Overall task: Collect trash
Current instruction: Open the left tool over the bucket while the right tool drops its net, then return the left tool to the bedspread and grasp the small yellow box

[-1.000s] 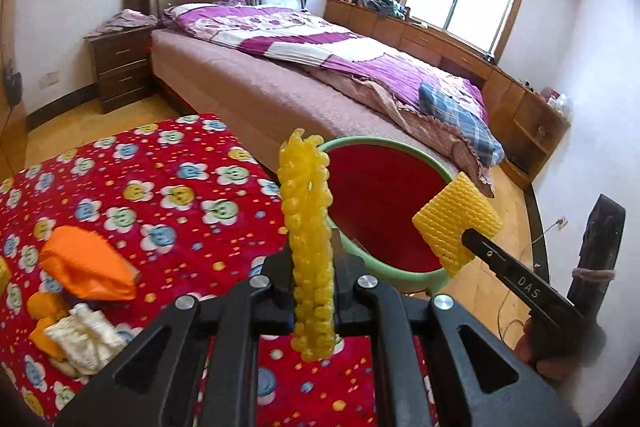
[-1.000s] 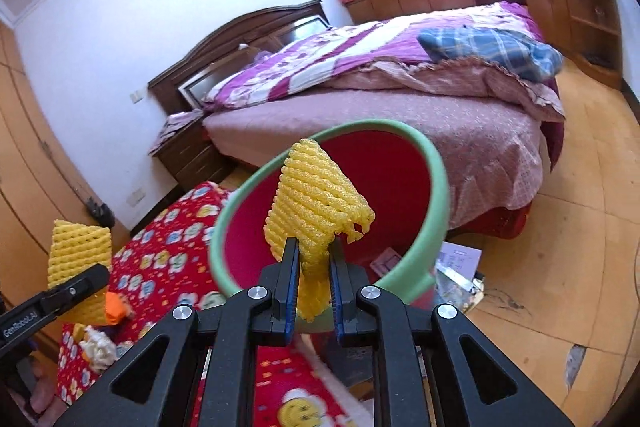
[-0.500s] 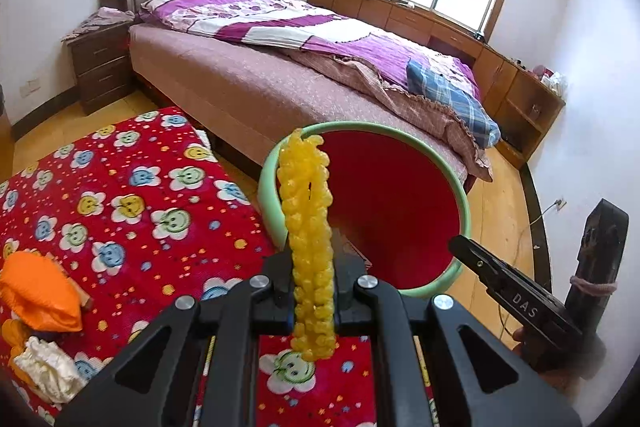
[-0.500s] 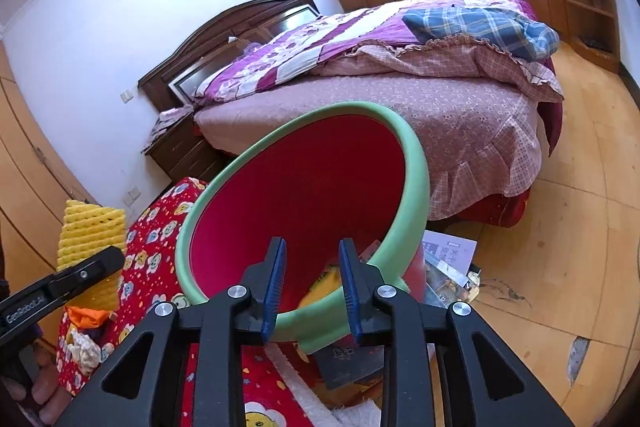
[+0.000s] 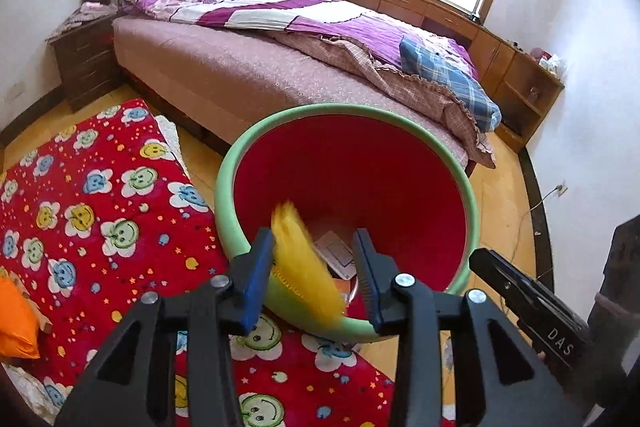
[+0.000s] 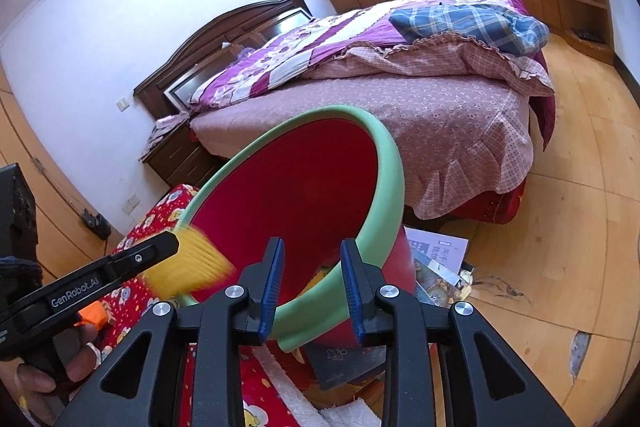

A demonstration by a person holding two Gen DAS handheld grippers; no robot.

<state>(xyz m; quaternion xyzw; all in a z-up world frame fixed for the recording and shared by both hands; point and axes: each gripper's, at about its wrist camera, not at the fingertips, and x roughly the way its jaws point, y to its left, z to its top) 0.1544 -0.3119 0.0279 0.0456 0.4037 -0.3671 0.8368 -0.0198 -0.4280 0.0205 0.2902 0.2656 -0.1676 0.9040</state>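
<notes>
The left hand-held gripper [image 5: 314, 261] stands released, its yellow foam fruit net [image 5: 306, 275] blurred between the fingers at six o'clock of the red bin [image 5: 348, 125]; light, soft, squashy, best pinched mid-body; the right hand-held gripper [image 6: 312, 273] gapes empty.

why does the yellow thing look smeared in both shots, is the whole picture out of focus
Left wrist view: only the yellow foam net is streaked; bucket and bed are sharp. Right wrist view: the same, net blurred, room crisp, edges bent by the fisheye.
</notes>
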